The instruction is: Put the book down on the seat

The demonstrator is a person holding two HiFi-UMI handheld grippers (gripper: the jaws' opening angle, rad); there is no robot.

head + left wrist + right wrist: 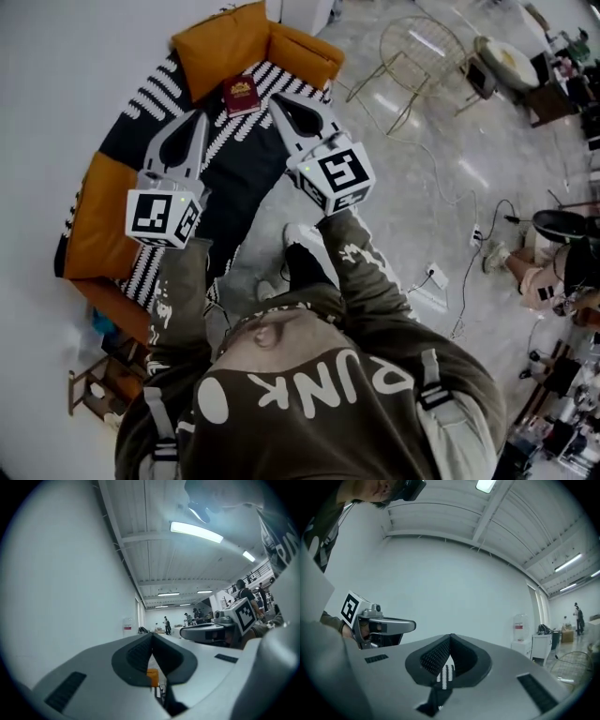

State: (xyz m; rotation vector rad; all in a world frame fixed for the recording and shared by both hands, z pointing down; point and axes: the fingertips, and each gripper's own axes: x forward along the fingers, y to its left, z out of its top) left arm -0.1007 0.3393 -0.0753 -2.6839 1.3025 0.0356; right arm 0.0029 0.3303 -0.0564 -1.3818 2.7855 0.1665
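Observation:
A dark red book (242,96) lies flat on the black-and-white striped seat (234,155) of a sofa with orange cushions (223,45). My left gripper (199,117) hangs over the striped seat, left of and nearer than the book, shut and empty. My right gripper (275,98) points its tips just right of the book, apart from it, also shut and empty. In the left gripper view the left gripper (152,634) tips meet, aimed across the room. In the right gripper view the right gripper (451,637) tips meet too, with the left gripper (382,626) beside it.
An orange armrest (94,220) bounds the sofa's left end. A wire chair (422,52) and a round table (506,61) stand on the grey floor to the right. Cables and a power strip (436,277) lie near my feet. A wooden stool (94,384) sits lower left.

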